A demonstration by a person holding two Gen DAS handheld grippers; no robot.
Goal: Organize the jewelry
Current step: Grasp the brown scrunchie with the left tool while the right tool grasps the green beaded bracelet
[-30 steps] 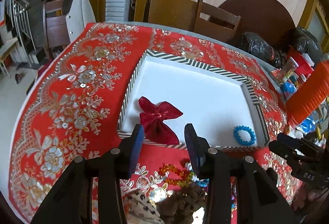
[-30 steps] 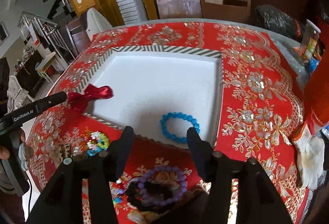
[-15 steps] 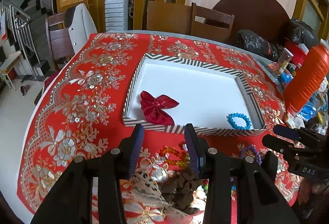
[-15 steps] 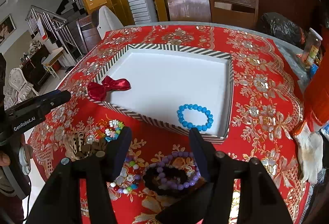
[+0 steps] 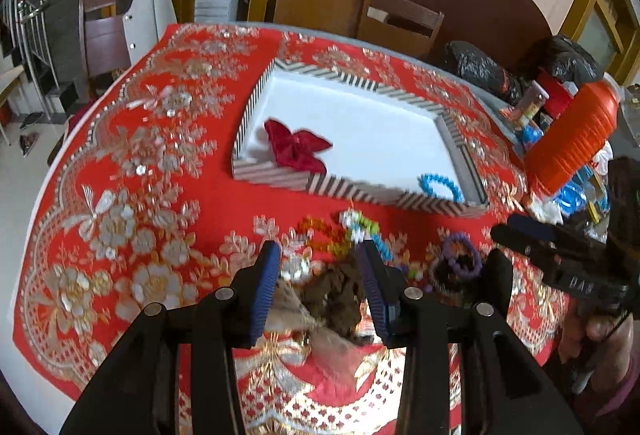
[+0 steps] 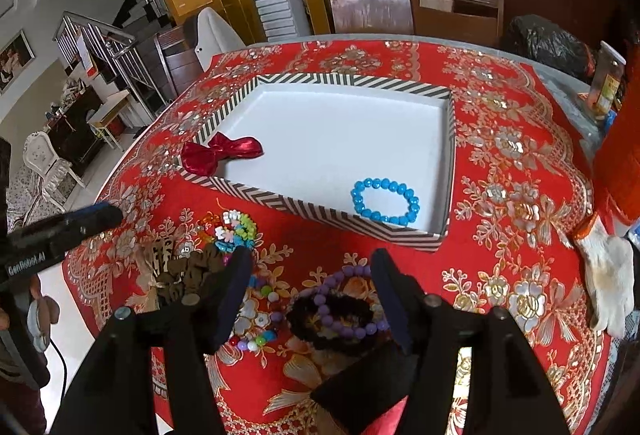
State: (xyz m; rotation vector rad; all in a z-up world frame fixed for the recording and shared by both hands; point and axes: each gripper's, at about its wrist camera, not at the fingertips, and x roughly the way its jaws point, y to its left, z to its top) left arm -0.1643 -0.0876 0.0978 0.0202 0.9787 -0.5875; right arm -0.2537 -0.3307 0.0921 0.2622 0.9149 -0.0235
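A round table (image 6: 520, 139) under a red cloth with silver and gold flowers fills both views. On it, toward the far side, lies a shallow box (image 6: 451, 139) with a black-and-white striped rim and a white floor. Inside, a red bow (image 6: 218, 155) rests in the near left corner and a blue bead bracelet (image 6: 385, 201) lies in the near right corner.

On the cloth in front of the box's near wall the remaining jewelry is spread: a brown hair tie (image 5: 334, 295) on the left, a cluster of coloured beads (image 6: 236, 231) just beyond it, and a purple bead bracelet (image 6: 344, 299) overlapping a dark scrunchie (image 6: 332, 319) on the right.

The left gripper (image 5: 320, 281) hangs over the brown hair tie, its fingers parted and holding nothing. The right gripper (image 6: 312, 293) hangs over the purple bracelet and scrunchie; its fingers are spreading wider, with nothing pressed between them. A white glove (image 6: 610, 275) lies at the right edge.
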